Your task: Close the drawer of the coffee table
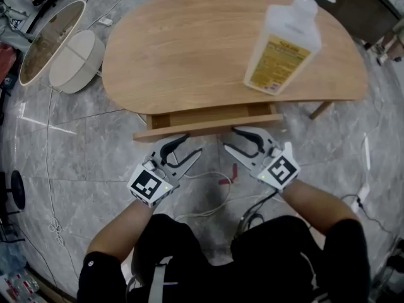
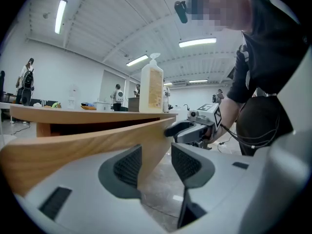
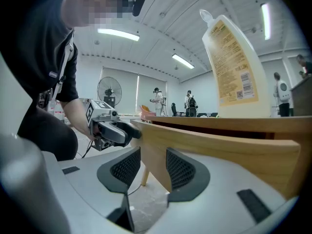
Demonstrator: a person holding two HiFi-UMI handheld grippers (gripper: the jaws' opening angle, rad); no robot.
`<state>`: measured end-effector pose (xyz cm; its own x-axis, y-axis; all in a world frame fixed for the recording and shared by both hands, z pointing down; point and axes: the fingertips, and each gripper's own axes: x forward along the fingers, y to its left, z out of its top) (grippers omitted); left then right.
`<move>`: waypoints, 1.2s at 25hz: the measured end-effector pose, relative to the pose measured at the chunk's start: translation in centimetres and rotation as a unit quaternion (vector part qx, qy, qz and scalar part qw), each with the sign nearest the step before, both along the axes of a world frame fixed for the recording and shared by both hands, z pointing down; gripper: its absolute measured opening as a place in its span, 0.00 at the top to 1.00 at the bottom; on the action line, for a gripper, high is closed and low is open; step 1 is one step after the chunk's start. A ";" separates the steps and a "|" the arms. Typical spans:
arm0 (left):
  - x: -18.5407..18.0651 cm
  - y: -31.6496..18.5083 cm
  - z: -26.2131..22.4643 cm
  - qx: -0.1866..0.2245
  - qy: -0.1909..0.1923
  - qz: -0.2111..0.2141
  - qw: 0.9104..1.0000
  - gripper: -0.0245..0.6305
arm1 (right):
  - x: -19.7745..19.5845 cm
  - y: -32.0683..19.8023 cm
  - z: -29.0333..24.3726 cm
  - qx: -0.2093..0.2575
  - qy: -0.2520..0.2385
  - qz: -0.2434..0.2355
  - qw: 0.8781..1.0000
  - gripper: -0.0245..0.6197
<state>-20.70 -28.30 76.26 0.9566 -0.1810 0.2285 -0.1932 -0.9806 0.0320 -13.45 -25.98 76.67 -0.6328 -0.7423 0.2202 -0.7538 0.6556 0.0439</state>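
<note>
Left gripper (image 1: 194,145) at crosswise drawer front (image 1: 208,127)

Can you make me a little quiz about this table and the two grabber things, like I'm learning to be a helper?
1. How many grippers are at the front of the drawer?
2. True or false: the drawer is shut all the way.
3. What stands on the table? A) a cup B) a bottle C) a book

Key:
1. Two: the left gripper and the right gripper, both with jaws apart.
2. False. It sticks out a bit.
3. B, the bottle.
</note>
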 end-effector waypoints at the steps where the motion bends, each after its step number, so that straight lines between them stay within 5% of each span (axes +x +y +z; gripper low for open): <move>1: 0.2 -0.3 0.0 0.000 0.000 -0.003 1.000 0.69 | 0.2 -0.3 0.0 0.002 0.000 0.005 1.000 0.70; 30: 2.3 -7.3 1.3 0.027 -0.008 -0.067 0.997 0.69 | 1.2 -7.5 0.9 0.011 0.013 0.067 0.998 0.71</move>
